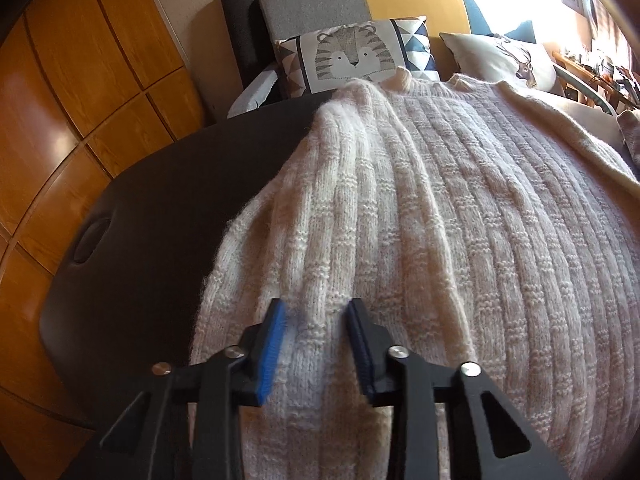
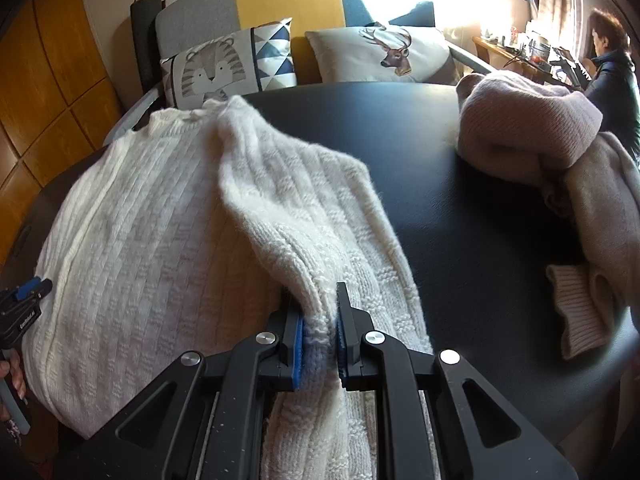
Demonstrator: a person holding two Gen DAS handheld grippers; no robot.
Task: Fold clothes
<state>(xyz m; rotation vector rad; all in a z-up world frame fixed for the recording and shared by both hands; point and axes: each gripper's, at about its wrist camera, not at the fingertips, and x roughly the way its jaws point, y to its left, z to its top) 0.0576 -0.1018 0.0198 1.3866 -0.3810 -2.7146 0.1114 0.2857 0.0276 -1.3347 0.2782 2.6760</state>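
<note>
A cream ribbed knit sweater (image 1: 440, 220) lies spread on a black table (image 1: 160, 208), collar toward the far edge. My left gripper (image 1: 316, 312) sits over the sweater's left sleeve, its fingers apart with the knit bulging between them. In the right wrist view, my right gripper (image 2: 320, 316) is shut on the right sleeve (image 2: 296, 240) of the same sweater (image 2: 152, 232), holding it lifted and drawn over the body. The left gripper (image 2: 28, 292) shows at the left edge of that view, by the sweater's side.
A crumpled pink sweater (image 2: 552, 160) lies on the table (image 2: 460, 200) at the right. Behind the table stands a sofa with a tiger cushion (image 2: 224, 68) and a deer cushion (image 2: 384, 54). Wooden panels (image 1: 80, 100) line the left. A person (image 2: 612, 64) sits at the far right.
</note>
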